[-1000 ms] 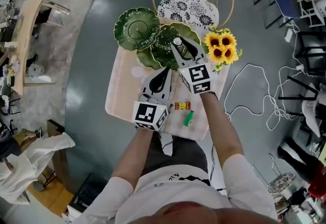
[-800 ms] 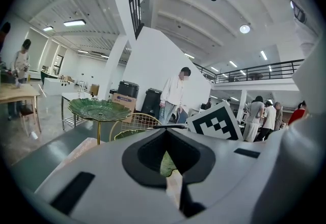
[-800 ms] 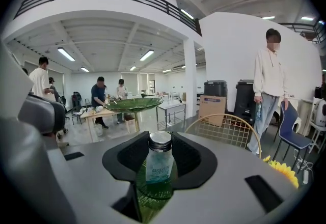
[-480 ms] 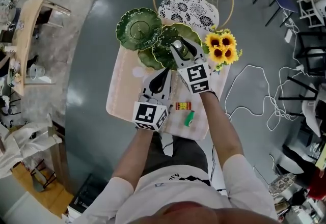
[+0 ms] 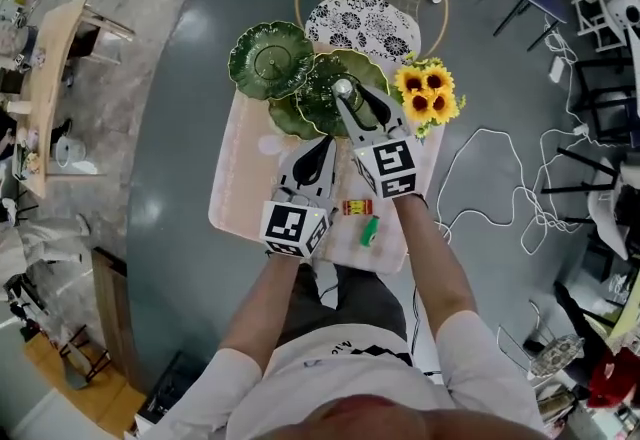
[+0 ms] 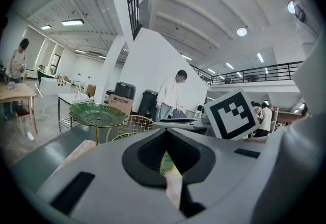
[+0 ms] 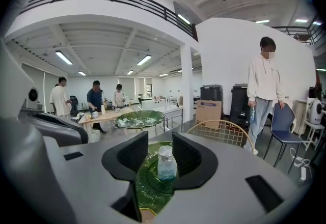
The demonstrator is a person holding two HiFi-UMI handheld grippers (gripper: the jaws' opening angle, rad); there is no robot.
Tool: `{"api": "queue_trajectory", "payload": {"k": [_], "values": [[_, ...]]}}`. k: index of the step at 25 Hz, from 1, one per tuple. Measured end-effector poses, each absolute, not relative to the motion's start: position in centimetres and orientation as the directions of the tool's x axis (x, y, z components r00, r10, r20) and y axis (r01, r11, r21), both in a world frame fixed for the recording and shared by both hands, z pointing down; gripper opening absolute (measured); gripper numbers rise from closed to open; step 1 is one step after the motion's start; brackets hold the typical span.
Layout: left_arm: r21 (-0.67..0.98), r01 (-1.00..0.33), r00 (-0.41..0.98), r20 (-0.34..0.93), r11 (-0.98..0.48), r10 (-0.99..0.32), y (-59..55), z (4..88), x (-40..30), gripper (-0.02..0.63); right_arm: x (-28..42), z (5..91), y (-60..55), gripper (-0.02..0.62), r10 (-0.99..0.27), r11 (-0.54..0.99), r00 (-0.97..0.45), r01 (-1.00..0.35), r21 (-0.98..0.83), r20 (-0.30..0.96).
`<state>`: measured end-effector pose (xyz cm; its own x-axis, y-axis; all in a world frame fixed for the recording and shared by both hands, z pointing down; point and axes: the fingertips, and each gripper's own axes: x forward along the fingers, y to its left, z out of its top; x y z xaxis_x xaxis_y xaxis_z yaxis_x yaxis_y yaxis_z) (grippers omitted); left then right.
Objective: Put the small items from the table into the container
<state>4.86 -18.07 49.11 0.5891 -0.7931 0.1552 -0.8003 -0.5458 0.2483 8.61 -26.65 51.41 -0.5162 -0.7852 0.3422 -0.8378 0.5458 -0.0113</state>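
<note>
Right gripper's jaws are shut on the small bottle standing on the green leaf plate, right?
No. The right gripper has its jaws open: the small bottle stands between them on the green leaf plate, with a gap on each side. The right gripper view shows it.

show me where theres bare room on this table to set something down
Bare tabletop: the left side, between the table edge and the left gripper, nearer than the green leaf plates. Crowded: the far end with plates, small bottle and sunflowers; a red-yellow item and a green item lie right of the left gripper.
</note>
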Motion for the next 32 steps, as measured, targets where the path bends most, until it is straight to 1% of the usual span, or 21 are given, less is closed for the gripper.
{"api": "queue_trajectory", "payload": {"k": [2,10,13,17,28,32], "values": [[0.245,-0.793,0.599,0.149,-0.557,-0.787,-17.7,48.6,5.0,0.006,8.5,50.5,-25.6,0.151,-0.788,0.543,-0.518,-0.840,-0.023,0.333],[0.235,-0.771,0.629,0.132,-0.592,-0.766,-15.5,46.2,4.4,0.007,8.3,46.5,-21.1,0.048,-0.819,0.499,-0.489,-0.865,-0.046,0.300],[0.229,-0.759,0.643,0.124,-0.609,-0.755,-14.5,45.1,4.2,0.007,8.2,45.3,-19.4,0.029,-0.831,0.482,-0.473,-0.875,-0.047,0.293],[0.217,-0.744,0.661,0.110,-0.631,-0.742,-13.2,43.2,3.7,0.006,8.0,43.4,-17.0,0.014,-0.848,0.453,-0.448,-0.890,-0.053,0.282],[0.199,-0.697,0.711,0.074,-0.688,-0.699,-7.9,38.5,2.8,0.007,7.2,38.1,-10.1,0.014,-0.884,0.395,-0.410,-0.912,-0.111,0.226],[0.161,-0.669,0.742,0.088,-0.725,-0.665,-5.5,37.3,3.1,0.006,7.0,36.1,-7.6,0.014,-0.900,0.368,-0.386,-0.922,-0.122,0.202]]}}
